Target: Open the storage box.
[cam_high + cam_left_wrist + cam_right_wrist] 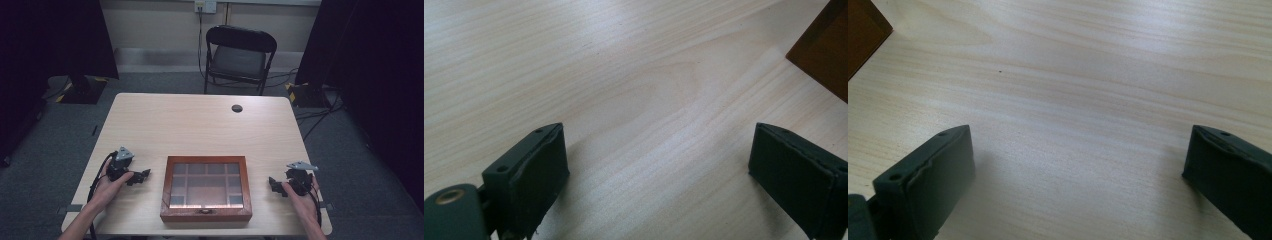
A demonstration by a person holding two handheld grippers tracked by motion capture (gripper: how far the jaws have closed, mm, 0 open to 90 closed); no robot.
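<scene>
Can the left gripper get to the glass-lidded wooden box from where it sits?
Probably yes. The left gripper is open and points at the wooden box with a glass lid; bare light wooden table lies between them.

I see a pale beige table (200, 125) with fine wood grain running in long streaks. Near 6 o'clock on it, the box (206, 214) has a reddish-brown wooden frame and a greyish glass lid divided in a grid of squares. My left gripper (142, 176), at 8 o'clock, is black with a grey plate; my right gripper (274, 184), at 4 o'clock, has the same colours. At 12 o'clock a black chair (239, 57) stands on grey carpet (150, 82).
</scene>
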